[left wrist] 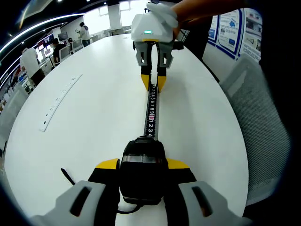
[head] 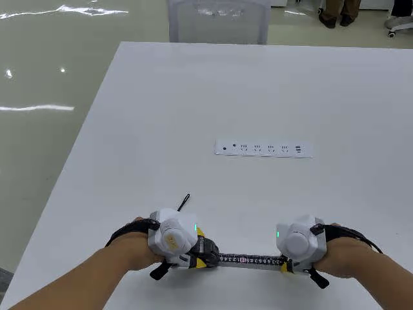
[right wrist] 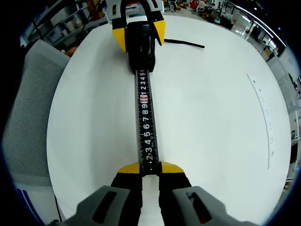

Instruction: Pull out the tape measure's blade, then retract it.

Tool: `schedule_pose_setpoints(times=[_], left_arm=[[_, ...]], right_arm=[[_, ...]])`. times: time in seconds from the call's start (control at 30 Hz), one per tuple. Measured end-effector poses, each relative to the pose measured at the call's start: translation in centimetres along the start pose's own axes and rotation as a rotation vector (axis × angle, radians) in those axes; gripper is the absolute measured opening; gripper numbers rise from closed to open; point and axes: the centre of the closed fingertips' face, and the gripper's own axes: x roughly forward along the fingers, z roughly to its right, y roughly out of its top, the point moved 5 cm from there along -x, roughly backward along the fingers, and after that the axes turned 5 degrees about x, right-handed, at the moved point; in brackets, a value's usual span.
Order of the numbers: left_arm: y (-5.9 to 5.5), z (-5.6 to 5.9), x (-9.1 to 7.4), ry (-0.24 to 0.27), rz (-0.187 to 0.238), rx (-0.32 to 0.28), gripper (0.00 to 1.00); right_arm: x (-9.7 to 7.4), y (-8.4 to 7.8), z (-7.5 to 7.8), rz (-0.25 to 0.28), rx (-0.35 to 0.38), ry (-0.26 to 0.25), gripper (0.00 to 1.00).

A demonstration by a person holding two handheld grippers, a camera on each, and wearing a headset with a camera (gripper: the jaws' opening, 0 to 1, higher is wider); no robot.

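At the near edge of the table (head: 258,97), the left gripper (left wrist: 143,164) clamps the tape measure (right wrist: 141,37), the right gripper (right wrist: 149,168) pinches its blade (right wrist: 145,117), drawn out taut between them; pull-out step probably, next a controlled feed back in.

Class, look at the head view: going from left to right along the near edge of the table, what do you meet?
In order: left hand → left gripper, shut on the tape measure case → blade → right gripper → right hand.
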Motion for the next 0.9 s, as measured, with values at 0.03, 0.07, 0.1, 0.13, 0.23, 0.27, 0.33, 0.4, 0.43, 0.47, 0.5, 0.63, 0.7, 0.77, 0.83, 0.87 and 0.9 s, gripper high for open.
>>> schedule_pose_setpoints(times=[0.03, 0.07, 0.1, 0.13, 0.23, 0.27, 0.33, 0.4, 0.43, 0.47, 0.5, 0.63, 0.7, 0.77, 0.83, 0.87, 0.9], left_arm=[[0.0, 0.0, 0.0, 0.000, 0.001, 0.000, 0.30], [0.0, 0.0, 0.0, -0.001, 0.004, 0.001, 0.30], [0.0, 0.0, 0.0, 0.000, 0.004, 0.001, 0.30], [0.0, 0.0, 0.0, 0.001, 0.005, 0.003, 0.30], [0.0, 0.0, 0.0, 0.002, 0.004, 0.002, 0.30], [0.0, 0.0, 0.0, 0.001, 0.003, 0.000, 0.30], [0.0, 0.1, -0.1, 0.000, 0.003, -0.001, 0.30], [0.1, 0.1, -0.1, -0.001, 0.002, -0.001, 0.30], [0.1, 0.1, -0.1, -0.001, 0.002, -0.001, 0.30], [0.1, 0.1, -0.1, -0.001, 0.001, 0.000, 0.30], [0.1, 0.1, -0.1, -0.001, 0.002, -0.001, 0.30], [0.1, 0.2, -0.2, -0.001, 0.002, -0.002, 0.30], [0.0, 0.1, -0.2, -0.001, 0.002, -0.002, 0.30], [0.1, 0.2, -0.2, -0.002, 0.002, -0.003, 0.30], [0.1, 0.2, -0.2, -0.003, 0.003, -0.004, 0.30], [0.1, 0.1, -0.2, -0.003, 0.003, -0.004, 0.30], [0.1, 0.1, -0.2, -0.003, 0.003, -0.004, 0.30]], right_arm=[[0.1, -0.2, 0.1, 0.000, 0.007, 0.001, 0.11], [0.1, -0.5, 0.2, 0.002, 0.007, 0.001, 0.11], [0.1, -0.7, 0.2, 0.003, 0.010, 0.000, 0.11], [0.1, -0.9, 0.3, -0.001, 0.011, -0.001, 0.11], [-0.1, -1.4, 0.4, -0.008, 0.014, -0.002, 0.11], [-0.1, -1.5, 0.5, -0.010, 0.015, -0.002, 0.11], [-0.1, -1.8, 0.6, -0.009, 0.018, -0.003, 0.11], [-0.1, -1.7, 0.4, -0.008, 0.017, -0.004, 0.11], [-0.1, -1.7, 0.4, -0.008, 0.015, -0.005, 0.11], [-0.1, -1.8, 0.5, -0.007, 0.009, -0.004, 0.11], [-0.1, -1.8, 0.5, -0.007, 0.006, -0.004, 0.11], [-0.3, -2.0, 0.4, -0.006, 0.008, -0.007, 0.11], [-0.3, -2.2, 0.5, -0.008, 0.010, -0.008, 0.11], [-0.4, -2.5, 0.6, -0.013, 0.011, -0.010, 0.11], [-0.5, -2.6, 0.5, -0.019, 0.010, -0.011, 0.11], [-0.5, -2.7, 0.5, -0.021, 0.012, -0.012, 0.11], [-0.6, -2.7, 0.5, -0.021, 0.012, -0.013, 0.11]])
